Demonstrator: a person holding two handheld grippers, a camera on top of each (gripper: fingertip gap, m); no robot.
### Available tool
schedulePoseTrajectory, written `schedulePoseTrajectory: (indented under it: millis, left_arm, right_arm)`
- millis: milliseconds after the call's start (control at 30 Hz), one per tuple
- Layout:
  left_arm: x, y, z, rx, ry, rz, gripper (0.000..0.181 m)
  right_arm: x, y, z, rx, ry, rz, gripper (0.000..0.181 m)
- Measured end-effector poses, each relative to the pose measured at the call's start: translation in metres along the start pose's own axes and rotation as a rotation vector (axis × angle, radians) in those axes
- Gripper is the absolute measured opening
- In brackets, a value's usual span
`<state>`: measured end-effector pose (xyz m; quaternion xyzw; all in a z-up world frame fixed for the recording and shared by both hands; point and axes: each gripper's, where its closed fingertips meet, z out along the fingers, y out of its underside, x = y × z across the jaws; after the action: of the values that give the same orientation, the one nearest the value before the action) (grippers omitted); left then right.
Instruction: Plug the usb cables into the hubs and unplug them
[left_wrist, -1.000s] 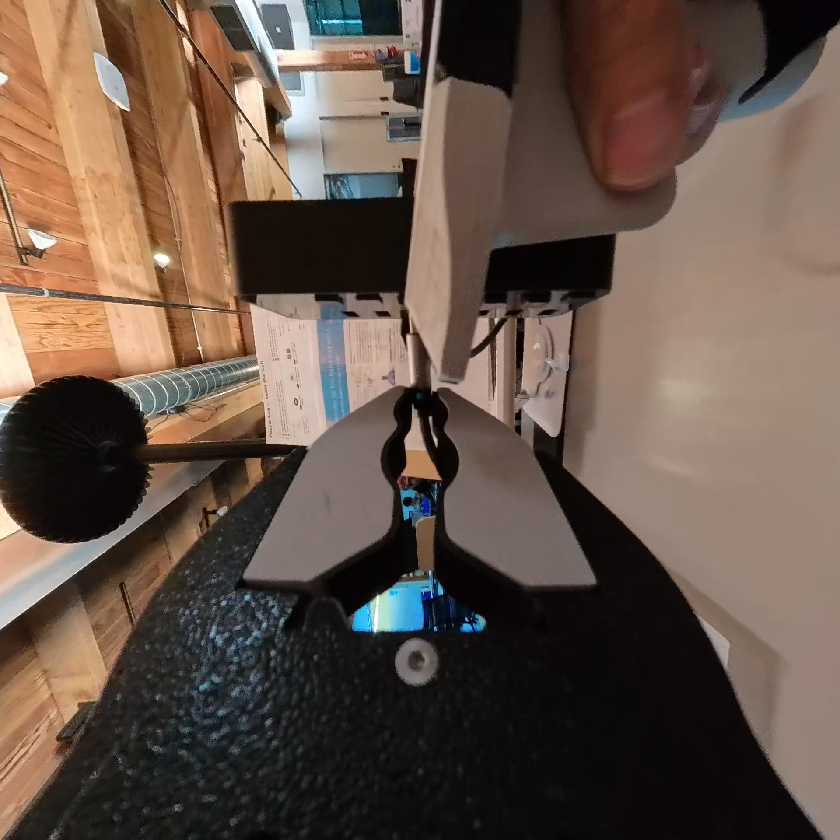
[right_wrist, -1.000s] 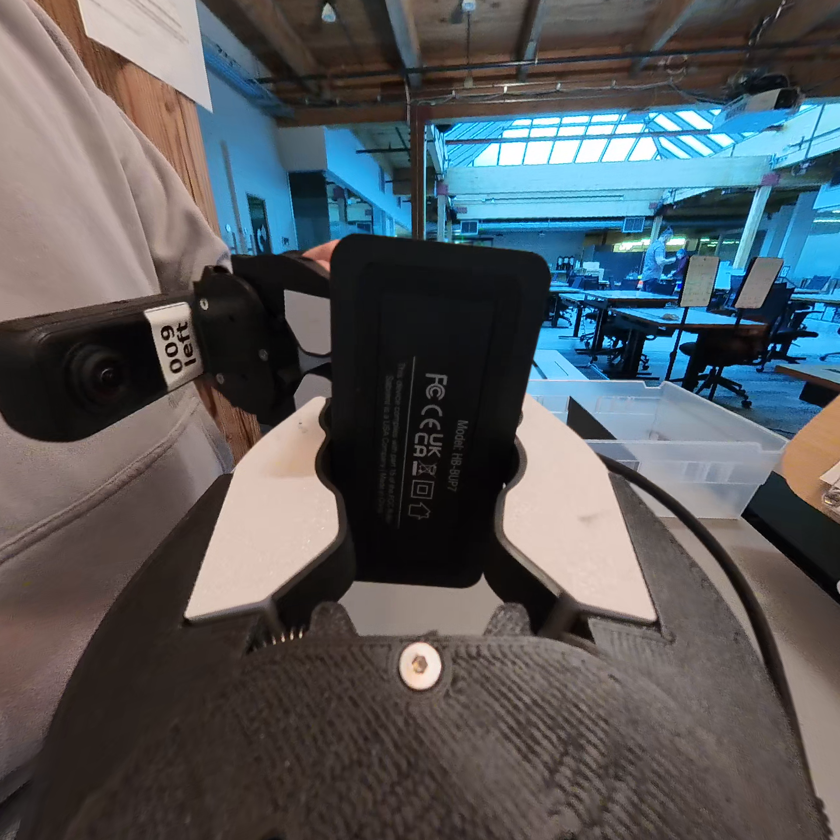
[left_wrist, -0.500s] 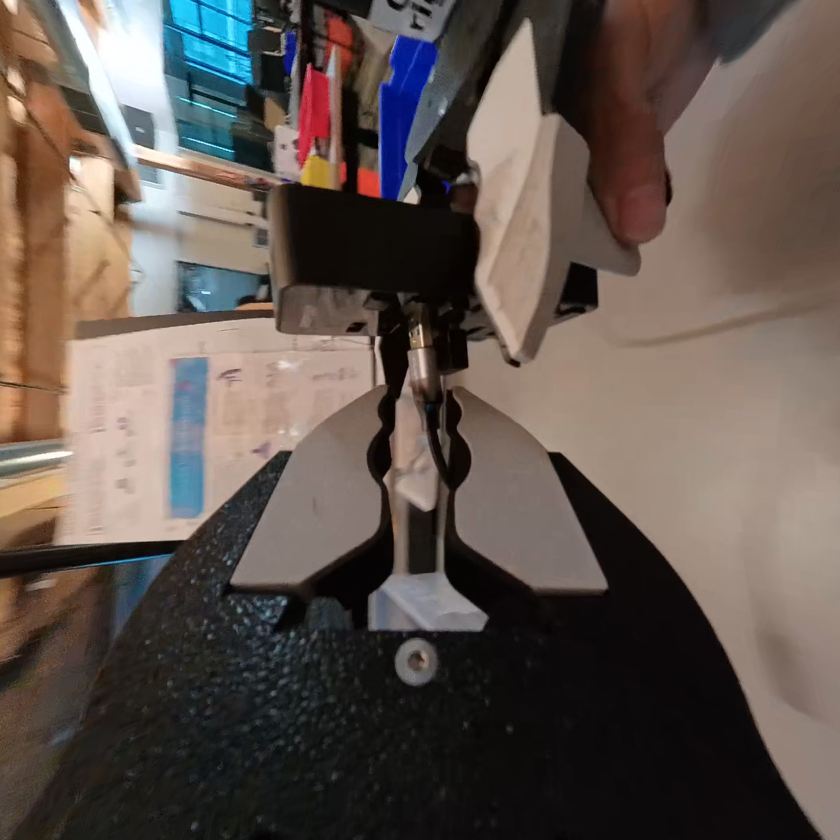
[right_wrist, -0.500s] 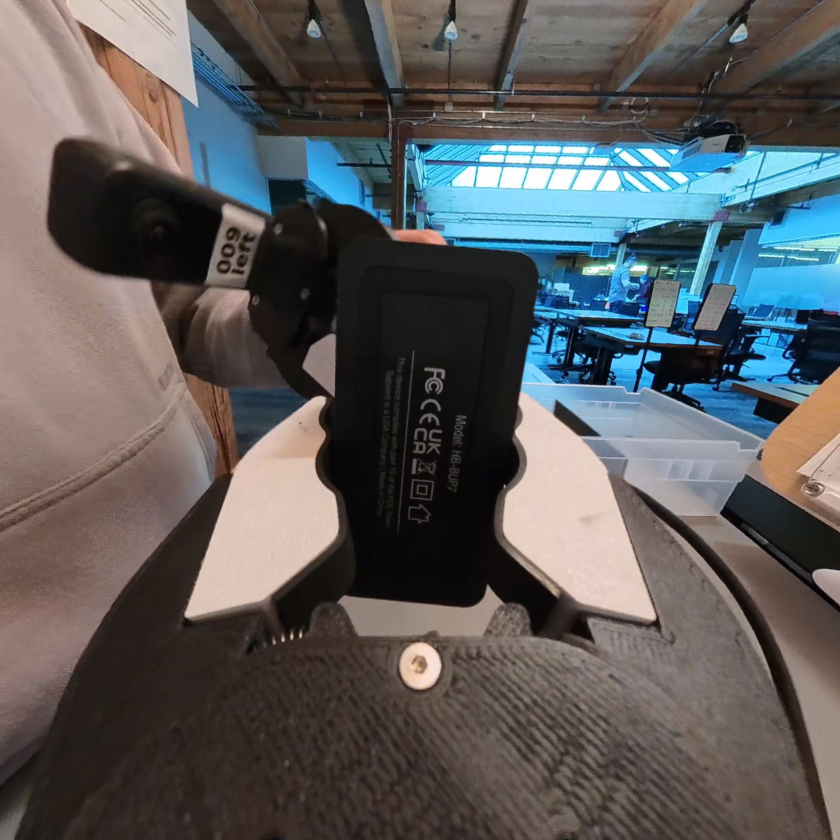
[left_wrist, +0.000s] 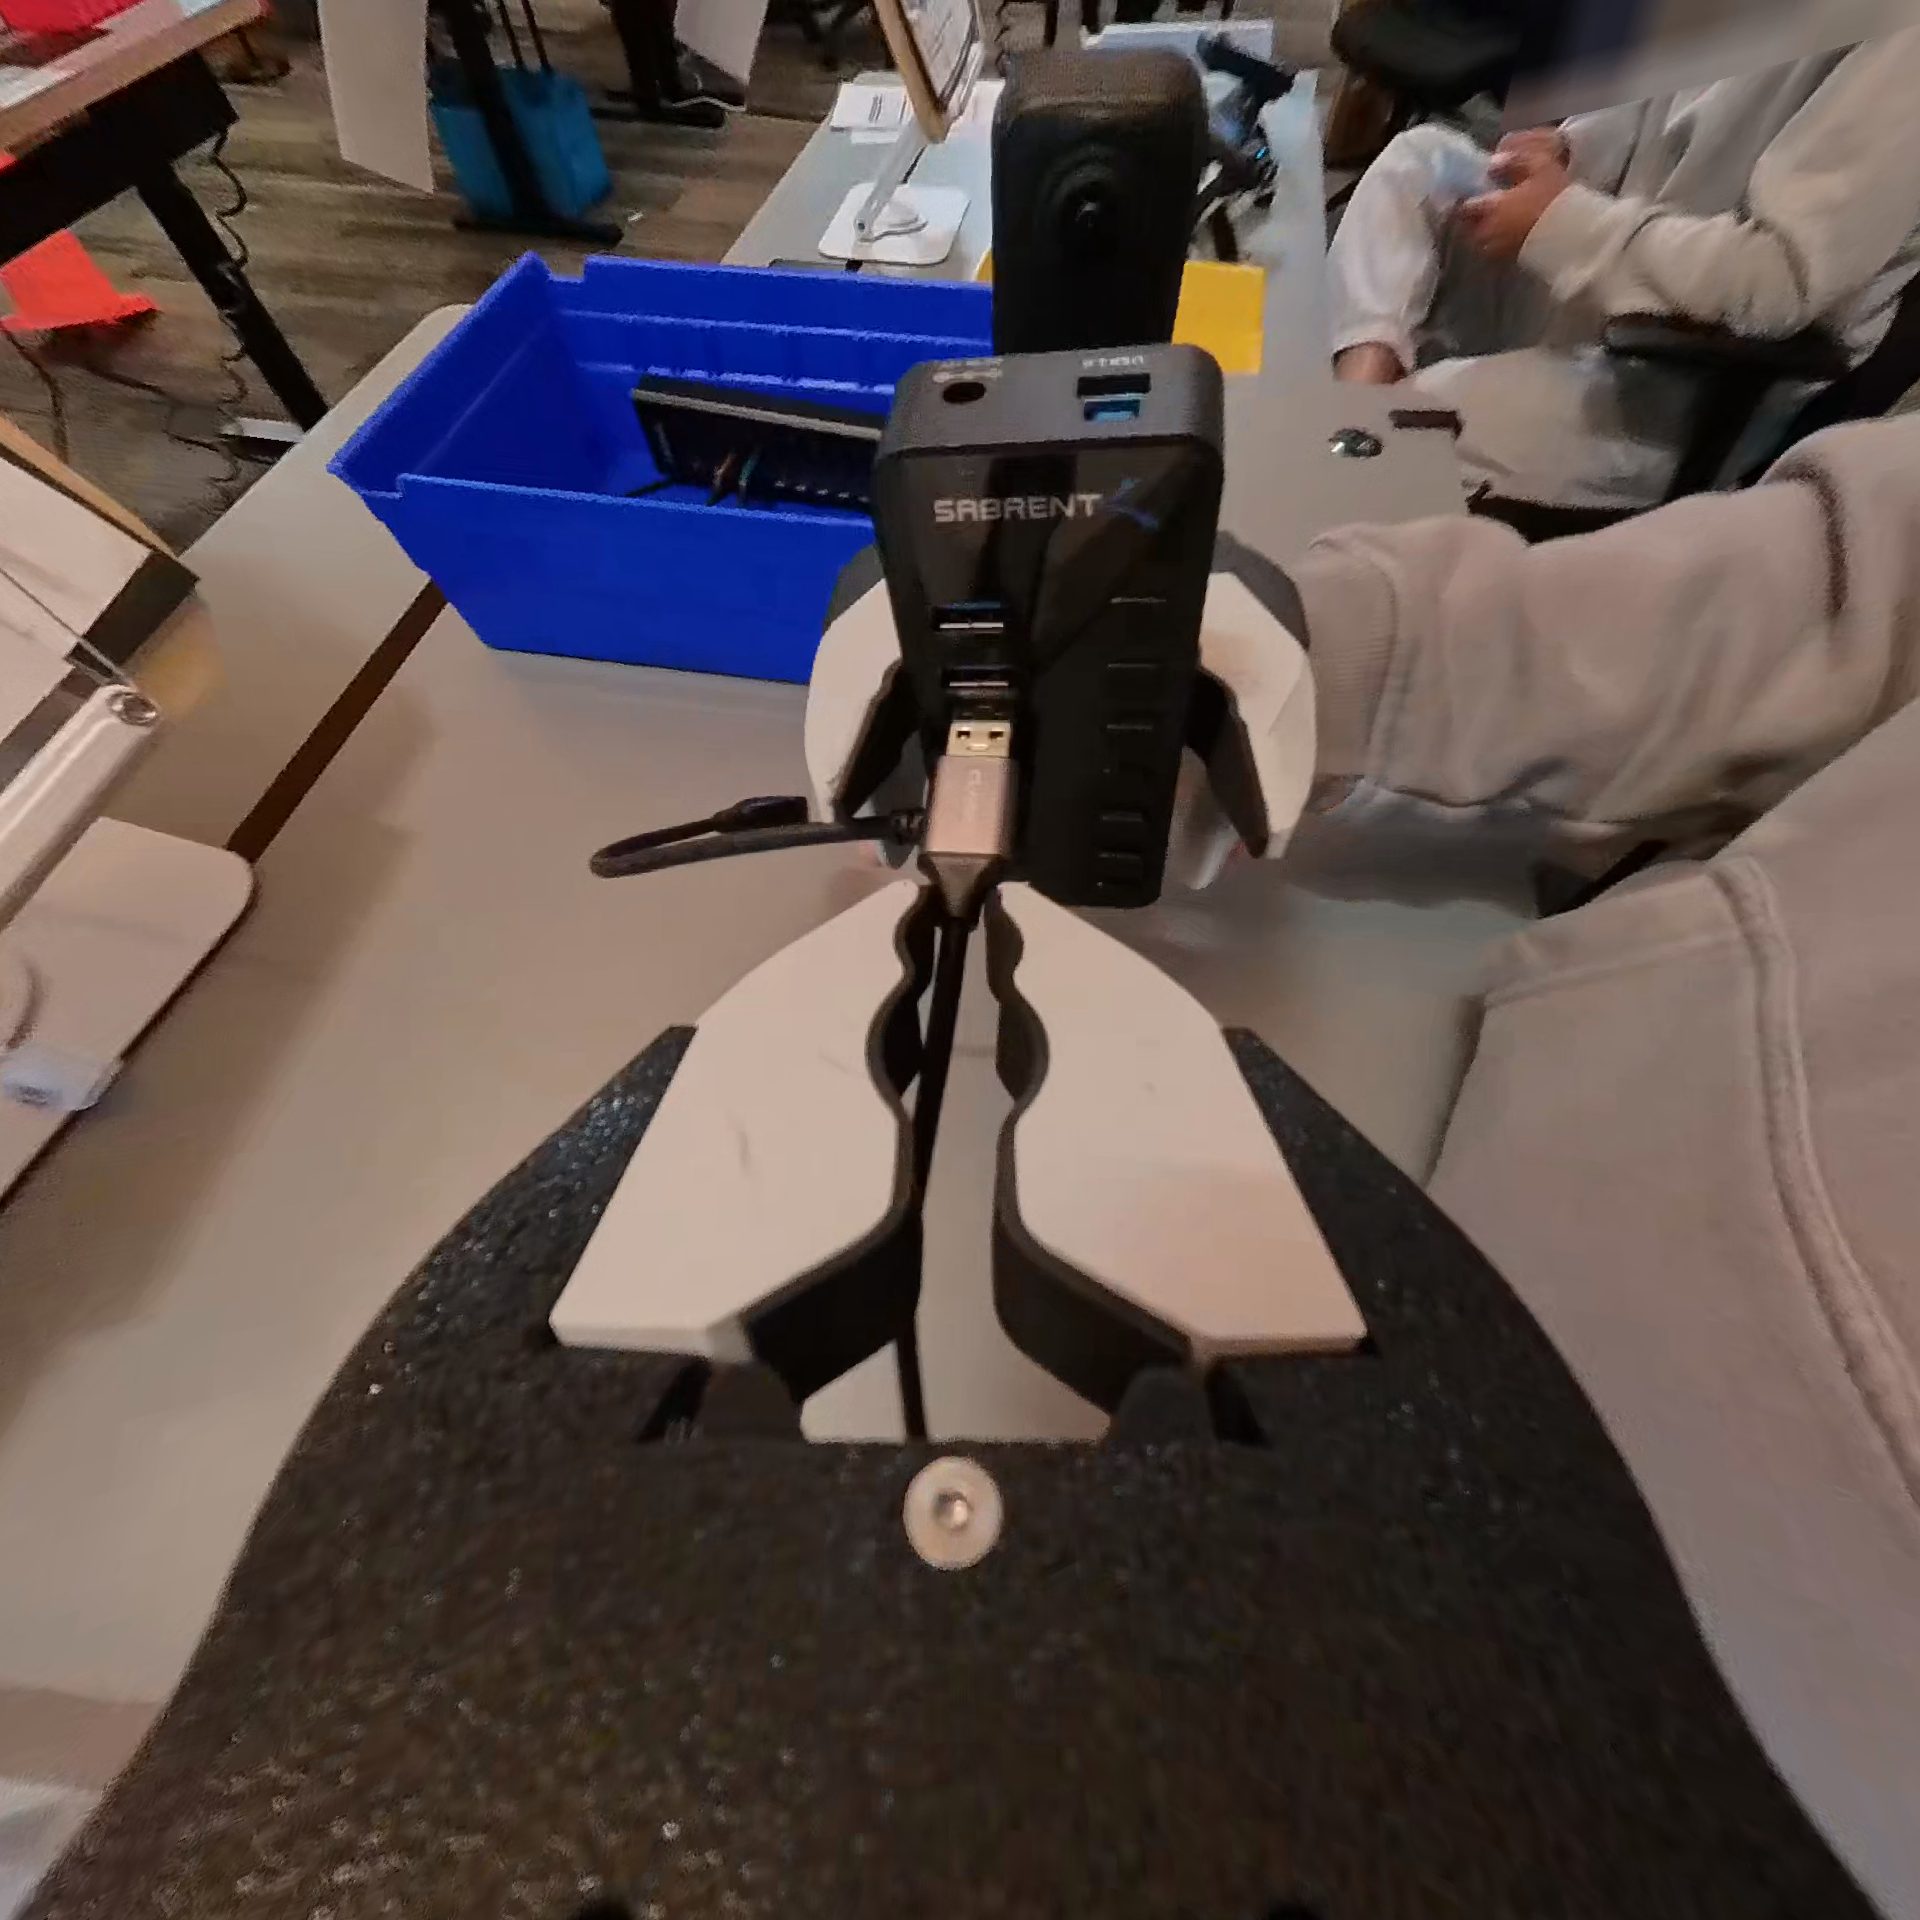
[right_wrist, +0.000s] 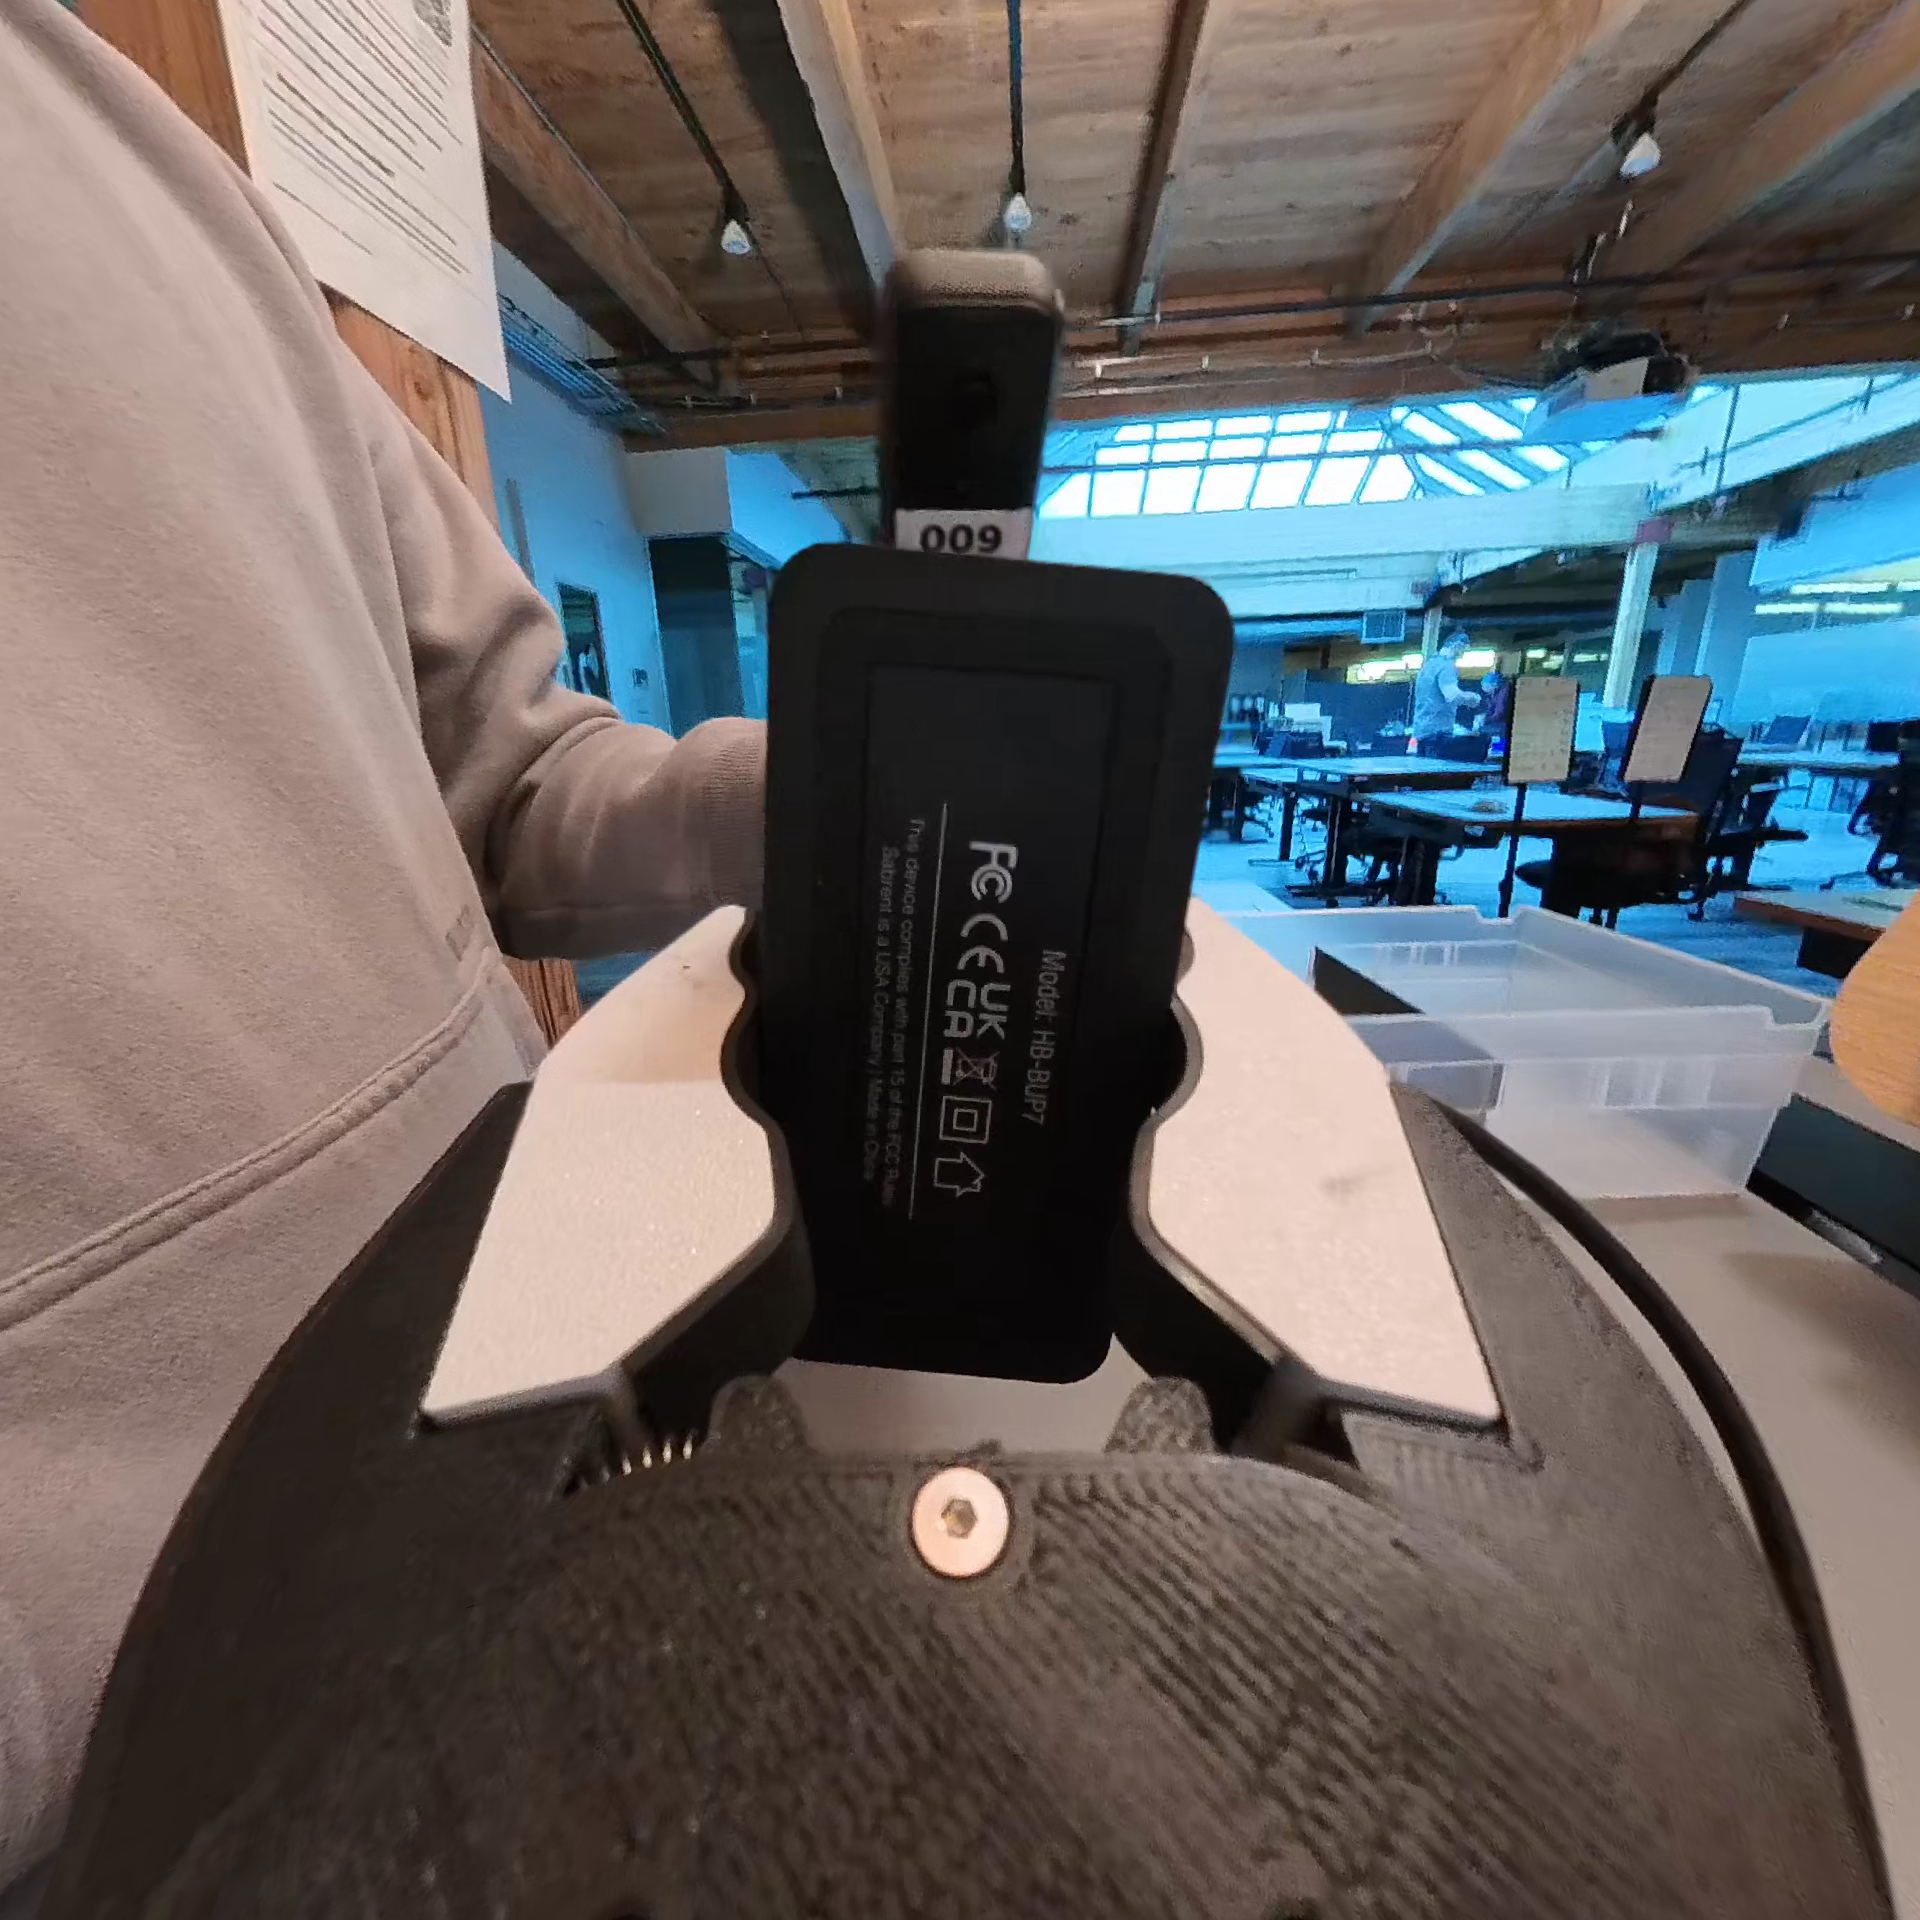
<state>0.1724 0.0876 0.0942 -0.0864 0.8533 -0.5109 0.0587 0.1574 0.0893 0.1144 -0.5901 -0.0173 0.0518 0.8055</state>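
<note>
The left gripper (left_wrist: 954, 904) is clenched on the black cable (left_wrist: 932, 1091) just behind the grey USB plug (left_wrist: 968, 805), whose metal tip touches a port on the black hub (left_wrist: 1049, 582). To do this well, I think the plug should stay straight with the port and move slowly. Beyond it, the right gripper (right_wrist: 961, 1049) grasps the hub upright by both sides, above the grey table (left_wrist: 436, 935).
</note>
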Motion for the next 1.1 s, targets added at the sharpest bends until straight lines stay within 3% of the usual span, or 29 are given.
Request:
schedulePoseTrajectory:
  millis: [33, 167, 300, 500, 700, 867, 967, 1100]
  left_arm:
    - [0.0, 0.002, 0.0, -0.012, -0.012, 0.025, 0.008]
    - [0.001, 0.009, 0.001, -0.09, -0.04, 0.122, 0.008]
    - [0.002, -0.002, -0.001, -0.04, -0.024, 0.092, 0.008]
    - [0.006, 0.011, 0.001, -0.166, 0.006, 0.173, 0.008]
    - [0.008, 0.017, 0.007, -0.173, 0.044, 0.1, 0.008]
    - [0.007, 0.034, 0.013, -0.26, 0.026, 0.116, 0.008]
    - [0.005, 0.034, 0.017, -0.206, 0.006, 0.071, 0.008]
    - [-0.005, 0.006, 0.008, 0.009, -0.056, -0.024, 0.017]
  right_arm:
    - [0.0, 0.003, 0.0, -0.015, -0.002, 0.013, 0.071]
    - [-0.001, 0.014, 0.001, -0.086, -0.008, 0.056, 0.071]
    - [-0.002, 0.016, -0.002, -0.108, -0.024, 0.093, 0.071]
    - [-0.007, 0.032, -0.005, -0.227, -0.021, 0.099, 0.073]
    - [-0.006, 0.039, -0.004, -0.311, -0.008, 0.094, 0.072]
    - [-0.005, 0.057, -0.006, -0.364, 0.007, 0.106, 0.071]
    - [-0.004, 0.053, -0.007, -0.309, 0.02, 0.101, 0.07]
    - [0.008, 0.033, -0.006, -0.208, 0.122, 0.024, 0.07]
